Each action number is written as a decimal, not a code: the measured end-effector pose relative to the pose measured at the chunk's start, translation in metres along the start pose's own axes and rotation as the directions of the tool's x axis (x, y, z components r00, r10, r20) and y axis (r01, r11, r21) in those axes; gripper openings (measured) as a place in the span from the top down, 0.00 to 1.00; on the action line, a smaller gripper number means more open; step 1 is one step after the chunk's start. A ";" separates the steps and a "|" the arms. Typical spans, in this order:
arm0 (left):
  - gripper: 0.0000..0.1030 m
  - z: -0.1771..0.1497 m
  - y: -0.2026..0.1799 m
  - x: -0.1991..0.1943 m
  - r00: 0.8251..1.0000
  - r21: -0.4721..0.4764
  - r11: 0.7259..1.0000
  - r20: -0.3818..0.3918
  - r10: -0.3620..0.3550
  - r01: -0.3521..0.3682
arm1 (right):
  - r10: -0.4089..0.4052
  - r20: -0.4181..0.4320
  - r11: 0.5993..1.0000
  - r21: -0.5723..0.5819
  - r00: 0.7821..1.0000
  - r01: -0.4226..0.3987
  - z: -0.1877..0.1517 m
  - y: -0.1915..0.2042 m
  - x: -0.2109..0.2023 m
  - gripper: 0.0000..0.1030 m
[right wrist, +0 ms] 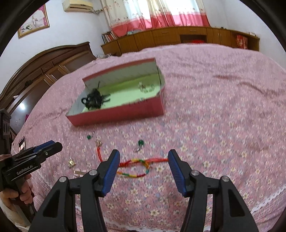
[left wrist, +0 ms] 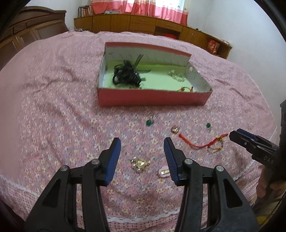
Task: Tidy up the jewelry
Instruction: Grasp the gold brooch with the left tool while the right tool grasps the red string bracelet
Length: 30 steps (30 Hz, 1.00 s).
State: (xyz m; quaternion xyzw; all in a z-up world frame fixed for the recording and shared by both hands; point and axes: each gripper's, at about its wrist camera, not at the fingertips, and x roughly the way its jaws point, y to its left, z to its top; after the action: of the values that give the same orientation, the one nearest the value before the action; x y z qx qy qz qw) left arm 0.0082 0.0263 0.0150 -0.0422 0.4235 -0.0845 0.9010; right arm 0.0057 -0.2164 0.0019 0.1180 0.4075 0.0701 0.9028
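Note:
A red box (left wrist: 153, 97) (right wrist: 118, 116) with a pale green floor sits on the pink bed and holds a black tangle (left wrist: 126, 74) (right wrist: 93, 100) and clear pieces. In front of it lie two green earrings (left wrist: 148, 122) (right wrist: 140, 142), a small gold piece (left wrist: 174, 129), a red and multicolour cord bracelet (left wrist: 203, 145) (right wrist: 135, 166), a gold and pearl cluster (left wrist: 140, 164) (right wrist: 71, 163) and a pink hair clip (left wrist: 163, 172). My left gripper (left wrist: 142, 142) (right wrist: 48, 145) hangs open above the gold cluster. My right gripper (right wrist: 143, 154) (left wrist: 237, 134) is open over the bracelet.
The bed carries a pink floral cover (left wrist: 53, 107) with a lace hem near me. A dark wooden headboard (right wrist: 44, 71) stands at the left. Low wooden cabinets (left wrist: 143, 23) and pink curtains (right wrist: 152, 16) line the far wall. A hand (right wrist: 16, 196) holds the left gripper.

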 end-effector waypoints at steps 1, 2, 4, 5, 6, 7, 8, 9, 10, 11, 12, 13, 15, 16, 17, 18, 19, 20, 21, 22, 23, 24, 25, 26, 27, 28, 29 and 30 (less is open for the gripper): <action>0.60 -0.002 0.002 0.002 1.000 -0.006 1.000 -0.010 0.000 0.000 | -0.001 -0.013 1.000 0.001 1.000 0.001 -0.002 0.000 0.002 0.42; 0.60 -0.004 0.003 0.003 1.000 -0.012 1.000 -0.018 -0.001 0.001 | -0.002 -0.027 1.000 0.002 1.000 0.002 -0.003 0.000 0.005 0.42; 0.60 -0.008 0.006 0.007 0.999 -0.022 1.000 -0.038 -0.001 0.000 | -0.001 -0.050 1.000 0.008 0.999 0.002 -0.006 -0.001 0.010 0.43; 0.60 -0.010 0.007 0.009 0.999 -0.024 1.000 -0.045 -0.001 0.000 | 0.002 -0.061 1.000 0.012 0.998 -0.001 -0.007 -0.002 0.013 0.43; 0.60 -0.011 0.007 0.010 0.999 -0.025 1.000 -0.053 -0.001 -0.001 | 0.003 -0.073 1.000 0.017 0.997 -0.002 -0.009 -0.002 0.015 0.44; 0.60 -0.013 0.008 0.012 0.998 -0.025 1.000 -0.062 -0.002 0.000 | 0.002 -0.084 1.000 0.019 0.996 0.000 -0.010 -0.003 0.018 0.46; 0.60 -0.015 0.008 0.013 0.998 -0.025 1.000 -0.066 -0.005 0.003 | 0.000 -0.092 1.000 0.020 0.996 0.002 -0.010 -0.003 0.020 0.47; 0.61 -0.016 0.008 0.015 0.997 -0.026 1.000 -0.073 -0.010 0.008 | -0.002 -0.103 1.000 0.022 0.995 0.004 -0.011 -0.003 0.022 0.49; 0.61 -0.017 0.007 0.016 0.997 -0.027 1.000 -0.077 -0.013 0.011 | -0.002 -0.112 1.000 0.024 0.994 0.005 -0.013 -0.003 0.024 0.51; 0.61 -0.018 0.007 0.017 0.997 -0.026 1.000 -0.082 -0.016 0.014 | -0.002 -0.112 1.000 0.024 0.994 0.005 -0.013 -0.003 0.024 0.51; 0.62 -0.018 0.006 0.018 0.996 -0.024 1.000 -0.086 -0.020 0.018 | -0.003 -0.115 1.000 0.025 0.993 0.006 -0.013 -0.004 0.026 0.52; 0.64 -0.019 0.005 0.020 0.995 -0.021 0.999 -0.094 -0.026 0.024 | -0.005 -0.117 1.000 0.024 0.993 0.008 -0.013 -0.004 0.026 0.52; 0.68 -0.020 0.004 0.023 0.994 -0.017 0.999 -0.104 -0.034 0.033 | -0.006 -0.119 1.000 0.024 0.993 0.009 -0.014 -0.005 0.027 0.53; 0.71 -0.021 0.004 0.025 0.993 -0.015 0.999 -0.109 -0.036 0.034 | -0.007 -0.121 1.000 0.024 0.993 0.010 -0.014 -0.004 0.028 0.53; 0.72 -0.022 0.004 0.026 0.993 -0.014 0.999 -0.116 -0.037 0.035 | -0.010 -0.127 1.000 0.021 0.992 0.013 -0.014 -0.004 0.031 0.53; 0.75 -0.023 0.004 0.028 0.992 -0.014 0.999 -0.122 -0.036 0.035 | -0.012 -0.129 1.000 0.020 0.992 0.015 -0.015 -0.004 0.031 0.53; 0.78 -0.024 0.004 0.030 0.991 -0.014 0.999 -0.131 -0.031 0.029 | -0.013 -0.131 1.000 0.019 0.991 0.016 -0.015 -0.004 0.033 0.53; 0.79 -0.025 0.004 0.032 0.990 -0.014 1.000 -0.136 -0.024 0.023 | -0.014 -0.133 1.000 0.019 0.991 0.017 -0.015 -0.004 0.034 0.53; 0.82 -0.026 0.004 0.033 0.990 -0.016 1.000 -0.138 -0.021 0.019 | -0.014 -0.134 1.000 0.019 0.991 0.017 -0.015 -0.004 0.035 0.54; 0.83 -0.026 0.006 0.035 0.990 -0.022 1.000 -0.140 -0.023 0.020 | -0.014 -0.134 1.000 0.019 0.991 0.017 -0.015 -0.004 0.035 0.54; 0.83 -0.026 0.007 0.035 0.989 -0.030 0.999 -0.142 -0.027 0.023 | -0.014 -0.135 1.000 0.018 0.991 0.017 -0.015 -0.004 0.035 0.54; 0.83 -0.026 0.007 0.036 0.989 -0.033 0.999 -0.144 -0.030 0.025 | -0.015 -0.136 1.000 0.018 0.991 0.017 -0.015 -0.004 0.036 0.54; 0.83 -0.027 0.007 0.038 0.988 -0.033 0.999 -0.148 -0.030 0.025 | -0.015 -0.138 1.000 0.015 0.990 0.018 -0.016 -0.005 0.038 0.54; 0.83 -0.028 0.007 0.039 0.988 -0.032 0.999 -0.153 -0.028 0.023 | -0.016 -0.138 1.000 0.013 0.990 0.018 -0.016 -0.005 0.038 0.54; 0.83 -0.029 0.007 0.040 0.987 -0.030 0.999 -0.158 -0.025 0.021 | -0.016 -0.138 1.000 0.012 0.990 0.018 -0.017 -0.005 0.039 0.55; 0.83 -0.029 0.006 0.042 0.986 -0.030 0.999 -0.163 -0.022 0.018 | -0.016 -0.139 1.000 0.010 0.990 0.018 -0.017 -0.005 0.040 0.56; 0.83 -0.029 0.006 0.043 0.986 -0.033 0.999 -0.166 -0.021 0.016 | -0.018 -0.140 1.000 0.008 0.990 0.019 -0.017 -0.006 0.041 0.56; 0.83 -0.028 0.005 0.045 0.986 -0.035 0.999 -0.167 -0.022 0.016 | -0.020 -0.141 1.000 0.006 0.990 0.021 -0.017 -0.006 0.042 0.58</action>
State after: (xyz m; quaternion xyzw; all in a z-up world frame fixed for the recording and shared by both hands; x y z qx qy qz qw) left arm 0.0153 0.0229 -0.0376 -0.0539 0.4986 -0.0893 0.8605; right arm 0.0205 -0.2100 -0.0408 0.1118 0.4718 0.0674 0.8720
